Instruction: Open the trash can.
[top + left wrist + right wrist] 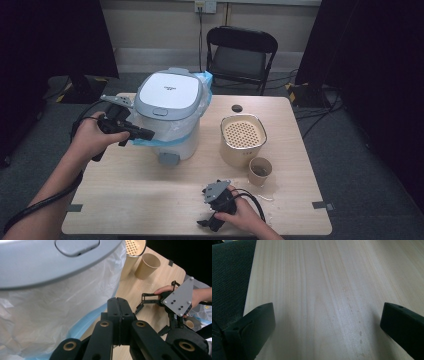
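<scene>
The worktop [150,200] is pale, matt wood grain. The rice cooker [170,100] has a smooth, satin plastic lid [37,262], and thin crinkled glossy plastic film [62,302] wraps its body. The cup [260,171] looks like brown paper. The fingers [119,315] are matt black plastic.

White lidded bin [169,112], bag-lined, upright

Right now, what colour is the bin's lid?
Pale grey-white lid, clearest in the high view.
</scene>
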A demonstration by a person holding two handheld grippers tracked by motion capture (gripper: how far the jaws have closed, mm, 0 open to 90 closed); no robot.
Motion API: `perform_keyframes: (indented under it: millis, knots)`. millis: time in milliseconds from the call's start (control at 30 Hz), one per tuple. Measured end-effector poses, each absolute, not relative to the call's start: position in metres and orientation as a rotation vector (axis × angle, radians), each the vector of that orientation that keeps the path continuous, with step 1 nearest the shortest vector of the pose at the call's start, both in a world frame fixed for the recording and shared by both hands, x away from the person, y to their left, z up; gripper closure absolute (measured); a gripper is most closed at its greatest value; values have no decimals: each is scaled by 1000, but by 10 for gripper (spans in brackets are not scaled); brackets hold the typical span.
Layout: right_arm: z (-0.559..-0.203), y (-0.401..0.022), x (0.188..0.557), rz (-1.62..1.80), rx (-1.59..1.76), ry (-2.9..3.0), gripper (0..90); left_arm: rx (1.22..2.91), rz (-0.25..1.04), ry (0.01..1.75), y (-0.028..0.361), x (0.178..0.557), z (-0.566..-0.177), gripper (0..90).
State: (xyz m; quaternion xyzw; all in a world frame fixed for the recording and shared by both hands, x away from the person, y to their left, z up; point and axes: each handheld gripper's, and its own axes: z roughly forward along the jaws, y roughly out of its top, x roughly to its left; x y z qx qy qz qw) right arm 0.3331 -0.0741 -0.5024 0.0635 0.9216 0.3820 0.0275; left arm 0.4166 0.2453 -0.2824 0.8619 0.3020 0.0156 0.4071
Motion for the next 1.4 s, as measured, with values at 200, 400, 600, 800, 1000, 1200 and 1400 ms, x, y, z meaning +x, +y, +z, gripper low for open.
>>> perform_keyframes:
  millis: [200,400,600,800,1000,1200,1400]
  knots:
    - [-502,-74,333,1179,195,2847,0,2161,46,770,243,418,-272,900]
    - [-502,-74,333,1179,195,2847,0,2159,54,767,241,421,-265,900]
    - [-502,-74,333,1179,195,2847,0,2165,68,758,238,423,-259,900]
    - [-502,-74,333,1179,195,2847,0,2166,70,745,235,426,-253,900]
    - [-502,-74,333,1179,194,2847,0,2168,80,742,231,428,-246,900]
    - [-502,-74,333,1179,194,2847,0,2168,79,739,228,430,-240,900]
    - [-502,-74,333,1177,199,2851,0,2150,90,746,227,433,-234,900]
